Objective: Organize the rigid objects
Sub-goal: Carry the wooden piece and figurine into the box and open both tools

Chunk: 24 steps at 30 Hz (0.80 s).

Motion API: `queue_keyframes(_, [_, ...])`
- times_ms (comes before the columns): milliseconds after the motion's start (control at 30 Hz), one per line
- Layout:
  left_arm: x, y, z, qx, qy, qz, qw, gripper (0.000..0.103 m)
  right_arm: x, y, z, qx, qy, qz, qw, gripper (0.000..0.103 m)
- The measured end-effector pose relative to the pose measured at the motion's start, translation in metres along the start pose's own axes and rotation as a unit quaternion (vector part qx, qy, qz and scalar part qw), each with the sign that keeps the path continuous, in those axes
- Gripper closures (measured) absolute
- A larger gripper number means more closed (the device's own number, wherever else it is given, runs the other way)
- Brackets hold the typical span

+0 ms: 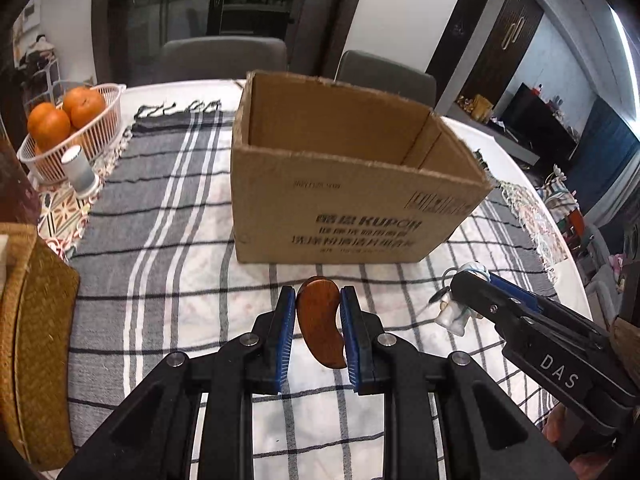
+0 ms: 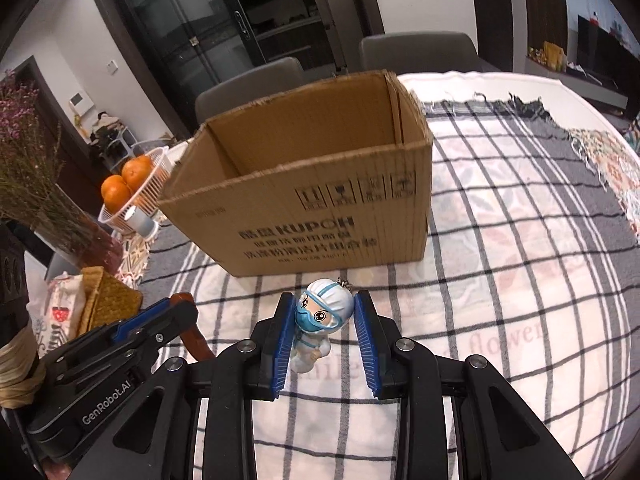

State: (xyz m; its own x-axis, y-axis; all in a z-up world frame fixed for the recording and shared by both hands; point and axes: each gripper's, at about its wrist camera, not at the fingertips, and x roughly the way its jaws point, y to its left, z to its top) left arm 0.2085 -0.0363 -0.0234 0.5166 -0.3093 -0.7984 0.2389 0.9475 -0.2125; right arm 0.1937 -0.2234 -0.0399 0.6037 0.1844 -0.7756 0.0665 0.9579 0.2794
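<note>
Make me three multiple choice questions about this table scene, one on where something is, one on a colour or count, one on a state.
1. Where is the basket of oranges?
A. inside the box
B. left of the cardboard box
C. on a chair

2. What colour is the curved wooden piece?
A. reddish brown
B. green
C. white

3. What is the right gripper doing?
A. hanging open over the box
B. closed on the masked figurine
C. holding an orange

Answers:
1 B, it sits left of the box.
2 A, it shows between the left gripper pads.
3 B, both pads press the figurine's head.
</note>
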Motion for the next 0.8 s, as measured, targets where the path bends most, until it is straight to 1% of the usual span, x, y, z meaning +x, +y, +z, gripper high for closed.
queue_keyframes(533, [-0.033, -0.016, 0.028, 0.023, -0.05, -0.016, 0.9983, 0.08, -0.035, 0.012, 0.024, -0.02, -0.057, 0.012, 0.998, 0.072])
queue_keyframes(800, [-0.041, -0.022, 0.051, 0.033, -0.067, -0.021, 0.997, 0.08, -0.047, 0.016, 0.045, -0.028, -0.085, 0.017, 0.996, 0.072])
